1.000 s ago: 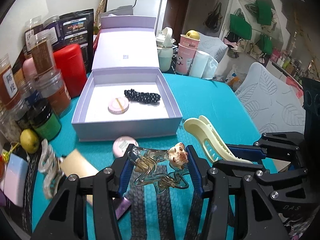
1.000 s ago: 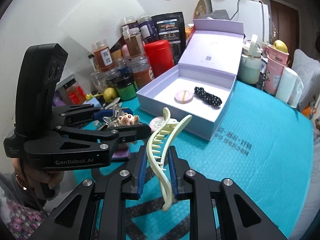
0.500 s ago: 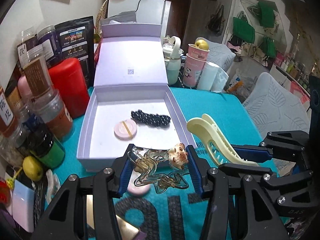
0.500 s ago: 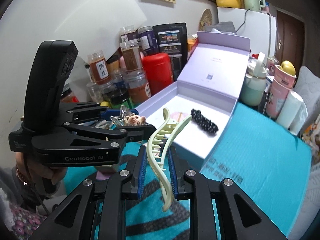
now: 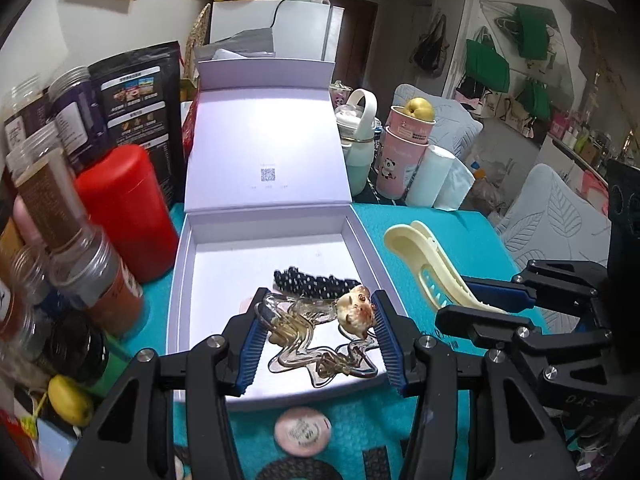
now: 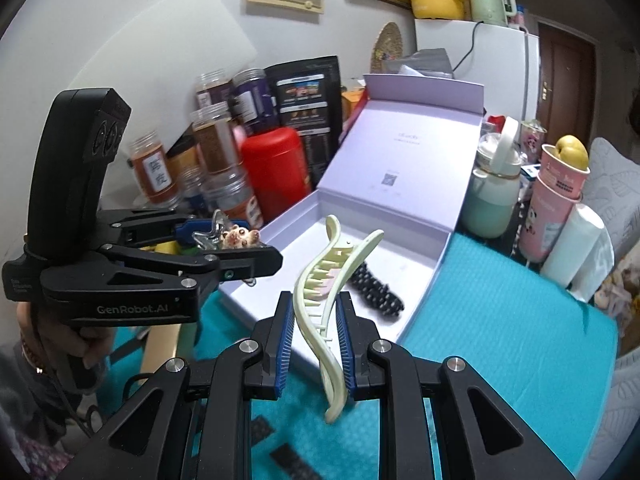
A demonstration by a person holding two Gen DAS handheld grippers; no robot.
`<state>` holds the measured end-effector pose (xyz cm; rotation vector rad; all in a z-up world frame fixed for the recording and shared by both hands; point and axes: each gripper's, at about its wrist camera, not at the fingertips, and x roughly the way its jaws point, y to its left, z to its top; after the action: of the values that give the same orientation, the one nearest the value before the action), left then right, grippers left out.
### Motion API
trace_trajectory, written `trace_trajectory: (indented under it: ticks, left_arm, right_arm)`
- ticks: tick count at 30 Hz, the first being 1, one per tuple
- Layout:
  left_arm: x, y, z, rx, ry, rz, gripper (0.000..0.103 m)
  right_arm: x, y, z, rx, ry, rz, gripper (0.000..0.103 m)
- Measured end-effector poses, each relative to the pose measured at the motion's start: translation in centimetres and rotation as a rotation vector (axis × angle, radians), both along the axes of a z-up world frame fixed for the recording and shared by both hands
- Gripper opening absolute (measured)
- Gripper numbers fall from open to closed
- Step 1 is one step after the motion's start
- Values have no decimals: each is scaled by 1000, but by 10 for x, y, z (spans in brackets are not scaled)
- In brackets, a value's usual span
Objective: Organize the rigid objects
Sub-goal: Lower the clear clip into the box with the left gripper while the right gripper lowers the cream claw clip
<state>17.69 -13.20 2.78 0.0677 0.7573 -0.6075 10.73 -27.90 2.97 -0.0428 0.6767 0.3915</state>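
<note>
My left gripper (image 5: 316, 336) is shut on a clear hair clip with a small bear charm (image 5: 320, 332) and holds it over the near end of the open lilac box (image 5: 176, 276). In the right wrist view the left gripper (image 6: 236, 252) is at the box's (image 6: 436, 264) left edge. My right gripper (image 6: 316, 340) is shut on a pale yellow claw clip (image 6: 332, 292), held above the teal mat just before the box; that clip shows in the left wrist view (image 5: 432, 268) too. A black beaded hair tie (image 5: 316, 282) lies in the box.
A pink round compact (image 5: 302, 432) lies on the teal mat (image 5: 460, 236) in front of the box. A red canister (image 5: 128, 212) and spice jars (image 5: 52, 200) crowd the left. Pink cups (image 5: 408, 156), a mint bottle (image 5: 358, 140) and paper rolls (image 5: 432, 180) stand behind.
Both grippers have moved forward toward the box with their clips. The left one has gone from over the mat to over the box's near end.
</note>
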Motion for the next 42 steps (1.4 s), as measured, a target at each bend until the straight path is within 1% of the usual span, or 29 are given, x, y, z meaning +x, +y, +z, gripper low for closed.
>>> trace_trajectory:
  ticks: [12,15,26,34,39,42]
  left_arm:
    - [43,-16,-4,23,-8,14,50]
    - [53,-20,-9,32,8,10,50]
    - [79,-28,-27,85,24,16,50]
    - [98,-36,-43,148,41,25,50]
    - [109,-40,-57,169,88,24,50]
    - [111,-42,-63,183,94,28,50]
  right_arm:
    - [41,-19,-7,-2,12,-38,21]
    - [50,-22,-12,-11,19,-50,21]
    - [81,-27,-30,-27,43,-70,21]
    - [107,-27,-49,-40,79,-61,21]
    - [116,-24,-56,-40,100,-52,21]
    - [118,-23,-57,-46,109,-51,21]
